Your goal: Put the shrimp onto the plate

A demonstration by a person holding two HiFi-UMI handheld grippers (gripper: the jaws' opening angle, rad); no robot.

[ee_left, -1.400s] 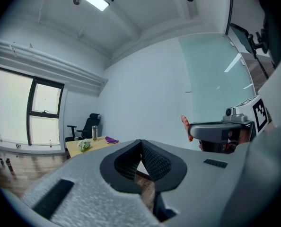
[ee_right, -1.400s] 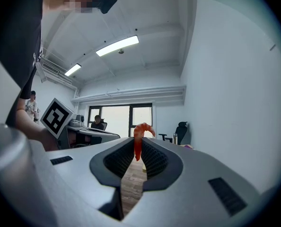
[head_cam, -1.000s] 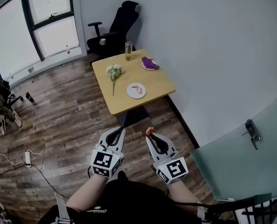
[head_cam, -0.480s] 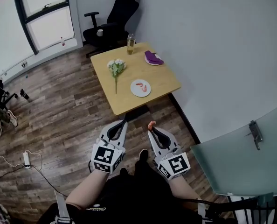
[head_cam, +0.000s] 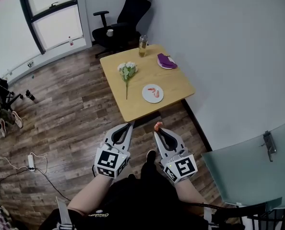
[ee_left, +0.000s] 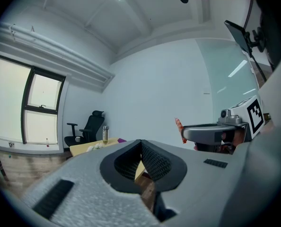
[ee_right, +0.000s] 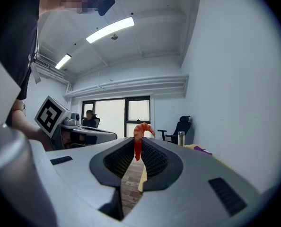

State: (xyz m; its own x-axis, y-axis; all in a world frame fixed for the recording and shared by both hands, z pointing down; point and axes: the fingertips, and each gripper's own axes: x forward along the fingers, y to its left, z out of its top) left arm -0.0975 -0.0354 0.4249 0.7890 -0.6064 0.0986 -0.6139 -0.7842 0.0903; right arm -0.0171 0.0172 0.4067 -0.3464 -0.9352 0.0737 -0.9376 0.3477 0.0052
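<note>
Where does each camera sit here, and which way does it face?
Head view: on the person's head, facing steeply down; forearms, left hand-held gripper and right hand-held gripper show.
Left gripper view: rides that gripper, looking along shut jaws towards the table.
Right gripper view: looks along jaws shut on the shrimp, towards windows.
Shared: all three show the office chair.

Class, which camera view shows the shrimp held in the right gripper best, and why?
The right gripper view: the shrimp sits close and central, pinched upright between the right gripper's jaws. The head view and left gripper view show only a small orange tip.
</note>
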